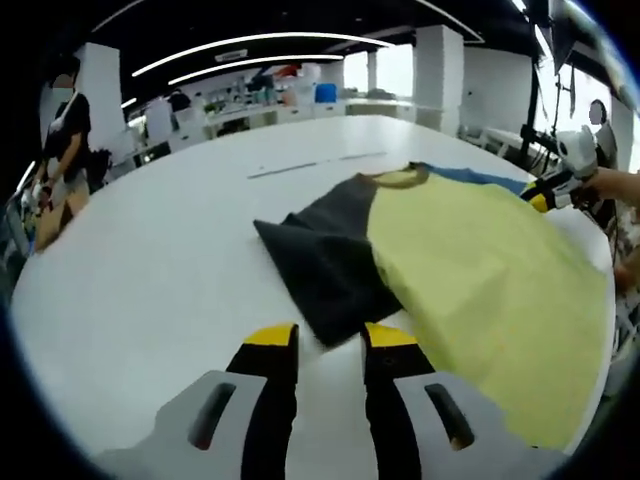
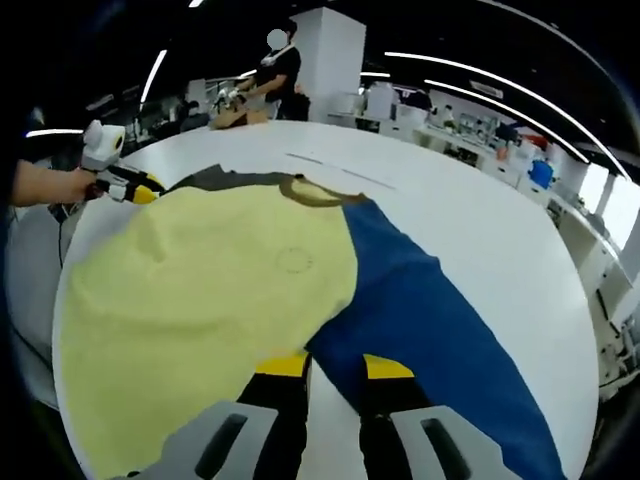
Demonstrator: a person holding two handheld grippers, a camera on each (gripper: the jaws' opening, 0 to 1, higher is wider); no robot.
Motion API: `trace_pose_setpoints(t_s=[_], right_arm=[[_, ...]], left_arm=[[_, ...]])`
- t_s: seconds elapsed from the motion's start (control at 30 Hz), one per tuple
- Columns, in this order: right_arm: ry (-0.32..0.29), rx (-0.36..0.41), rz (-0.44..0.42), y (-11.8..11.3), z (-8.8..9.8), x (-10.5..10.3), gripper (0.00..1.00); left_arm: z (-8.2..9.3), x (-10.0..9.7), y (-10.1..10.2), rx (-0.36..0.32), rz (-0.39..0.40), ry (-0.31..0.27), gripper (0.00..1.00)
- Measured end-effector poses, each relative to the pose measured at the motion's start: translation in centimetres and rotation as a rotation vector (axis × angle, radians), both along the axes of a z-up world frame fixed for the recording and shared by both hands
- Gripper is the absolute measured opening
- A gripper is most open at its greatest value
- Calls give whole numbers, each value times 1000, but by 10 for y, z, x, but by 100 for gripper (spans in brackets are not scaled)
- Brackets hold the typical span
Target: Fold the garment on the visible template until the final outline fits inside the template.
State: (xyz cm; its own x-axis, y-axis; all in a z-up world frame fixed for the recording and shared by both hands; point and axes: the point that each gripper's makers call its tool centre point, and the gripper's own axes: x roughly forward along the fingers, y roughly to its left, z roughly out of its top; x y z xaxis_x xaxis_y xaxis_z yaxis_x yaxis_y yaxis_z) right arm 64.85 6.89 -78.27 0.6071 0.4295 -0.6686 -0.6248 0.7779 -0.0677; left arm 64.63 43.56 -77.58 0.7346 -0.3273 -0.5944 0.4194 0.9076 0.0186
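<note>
A T-shirt lies flat on the white table [image 1: 170, 260], with a yellow body [image 1: 480, 270], a dark grey sleeve [image 1: 325, 260], a blue sleeve [image 1: 480, 177] and an olive collar [image 1: 400, 178]. My left gripper [image 1: 330, 335] is open, its yellow tips on either side of the grey sleeve's near corner. In the right gripper view the yellow body [image 2: 200, 290] and blue sleeve [image 2: 430, 320] spread ahead, and my right gripper [image 2: 335, 365] is open at the sleeve's near edge. Each gripper shows in the other's view, hand-held at the shirt's far side: right [image 1: 540, 198], left [image 2: 148, 190].
Thin dark line marks [image 1: 310, 165] run across the table beyond the collar, seen too in the right gripper view [image 2: 330, 170]. A person [image 1: 65, 150] stands beyond the table's left edge; another person [image 2: 280, 70] stands behind it. Desks and shelves fill the background.
</note>
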Motion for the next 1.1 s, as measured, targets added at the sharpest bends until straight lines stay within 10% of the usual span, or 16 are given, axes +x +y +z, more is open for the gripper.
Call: trace_pose_setpoints(t_s=[0.4, 1.1], right_arm=[[-13, -15, 4, 3, -4, 4, 0], [-2, -33, -139, -29, -1, 15, 0]], left_arm=[[-7, 6, 6, -31, 49, 39, 1], [-5, 13, 13, -3, 57, 36, 0]])
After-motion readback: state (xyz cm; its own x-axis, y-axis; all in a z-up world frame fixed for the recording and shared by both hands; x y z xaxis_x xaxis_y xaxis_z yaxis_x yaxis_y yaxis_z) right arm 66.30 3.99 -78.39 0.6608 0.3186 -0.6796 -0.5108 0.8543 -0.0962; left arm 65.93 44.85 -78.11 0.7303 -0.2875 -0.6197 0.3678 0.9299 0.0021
